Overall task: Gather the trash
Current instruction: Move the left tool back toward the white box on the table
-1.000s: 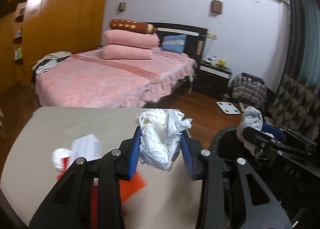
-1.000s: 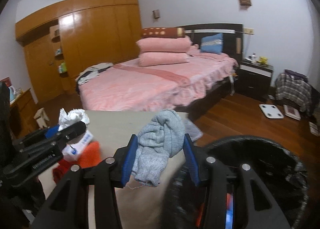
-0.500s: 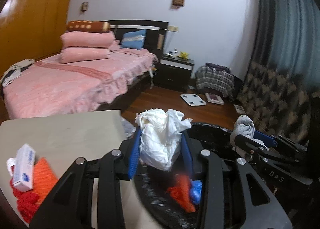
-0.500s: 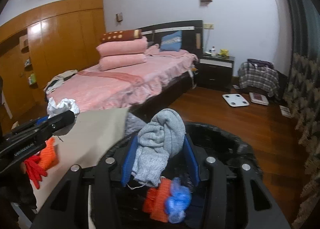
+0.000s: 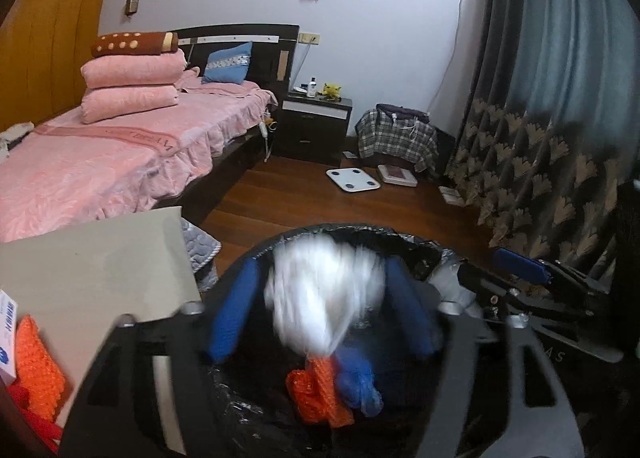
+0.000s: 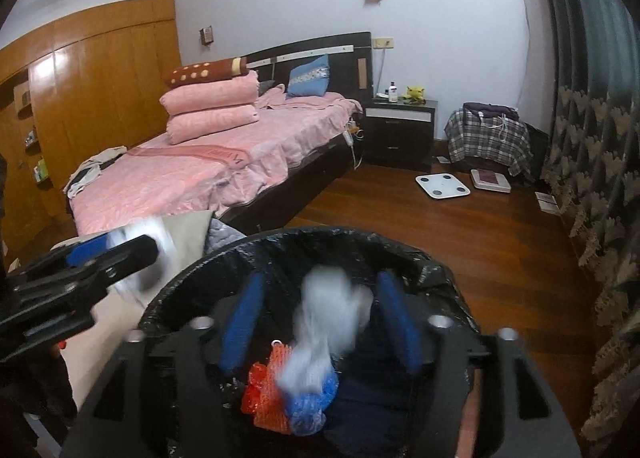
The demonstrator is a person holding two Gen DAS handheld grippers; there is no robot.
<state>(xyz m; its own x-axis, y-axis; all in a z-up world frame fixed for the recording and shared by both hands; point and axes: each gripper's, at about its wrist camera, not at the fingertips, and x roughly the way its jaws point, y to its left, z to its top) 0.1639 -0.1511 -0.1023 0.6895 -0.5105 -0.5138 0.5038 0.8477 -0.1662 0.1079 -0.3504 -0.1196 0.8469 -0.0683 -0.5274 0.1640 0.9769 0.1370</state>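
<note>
Over the black-lined bin (image 5: 404,246), the left gripper (image 5: 324,310) has its jaws opening, a blurred white wad (image 5: 324,298) loose between them. Right gripper (image 6: 320,322) jaws are opening too, grey cloth (image 6: 324,322) loose between, above the bin.

Left tool (image 5: 320,314) and right tool (image 6: 320,322) opening.
</note>
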